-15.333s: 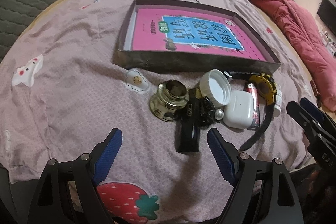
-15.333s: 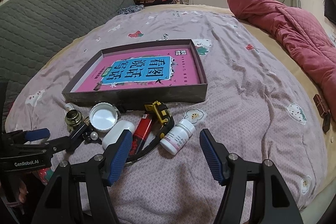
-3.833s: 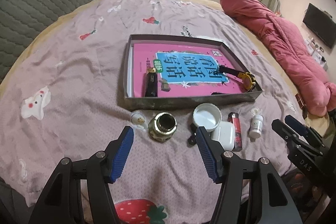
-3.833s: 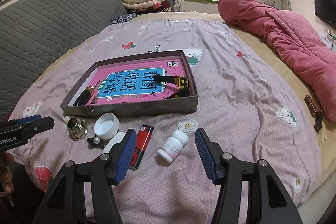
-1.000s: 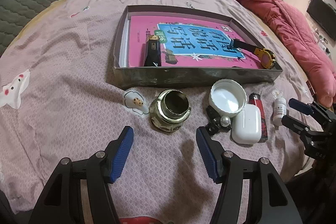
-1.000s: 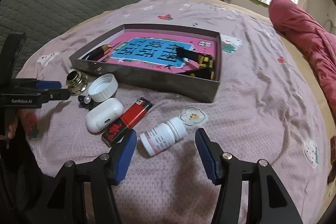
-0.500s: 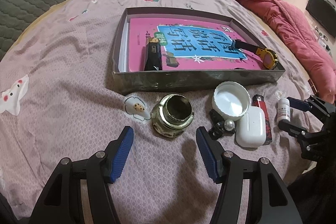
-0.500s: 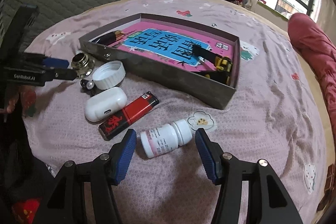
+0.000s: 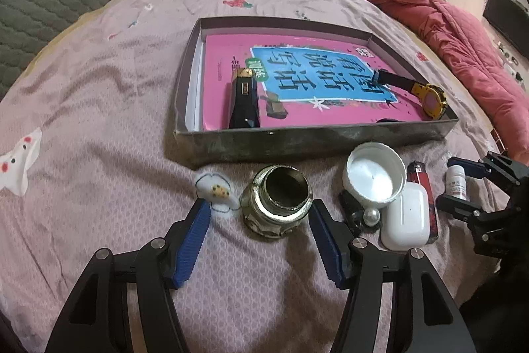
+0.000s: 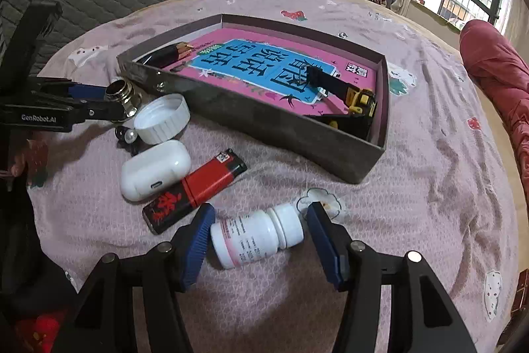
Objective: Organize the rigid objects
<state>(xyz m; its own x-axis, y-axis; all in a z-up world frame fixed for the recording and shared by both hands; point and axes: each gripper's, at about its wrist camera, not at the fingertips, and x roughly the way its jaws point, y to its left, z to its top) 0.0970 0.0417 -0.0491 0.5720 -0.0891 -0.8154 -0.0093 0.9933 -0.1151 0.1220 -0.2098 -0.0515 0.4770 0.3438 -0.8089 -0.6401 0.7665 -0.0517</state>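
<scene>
- Straddling a small brass-coloured glass jar (image 9: 277, 202), the left gripper (image 9: 259, 220) has its blue pads (image 9: 193, 245) spread wide, one on each side of the jar and neither touching it.
- The jar stands upright and uncapped on the pink bedspread (image 9: 99, 121), just in front of the near wall of the shallow grey box (image 9: 314, 139).
- The right gripper (image 10: 259, 229) is likewise spread, its fingers flanking a white pill bottle (image 10: 256, 234) that lies on its side, cap toward the right finger; whether either pad touches it I cannot tell.
- Just beside the bottle lie a red-and-black lighter (image 10: 195, 191) and a white earbuds case (image 10: 155, 169), the two touching.
- Beyond them a white screw cap (image 10: 162, 118) lies open side up, with a black pearl hair clip (image 10: 127, 136) at its edge.
- Inside the box, on a pink book (image 9: 297, 85), lie a black-and-gold lighter (image 9: 244, 100) near the left and a yellow-and-black wristwatch (image 9: 426, 96) in the right corner.
</scene>
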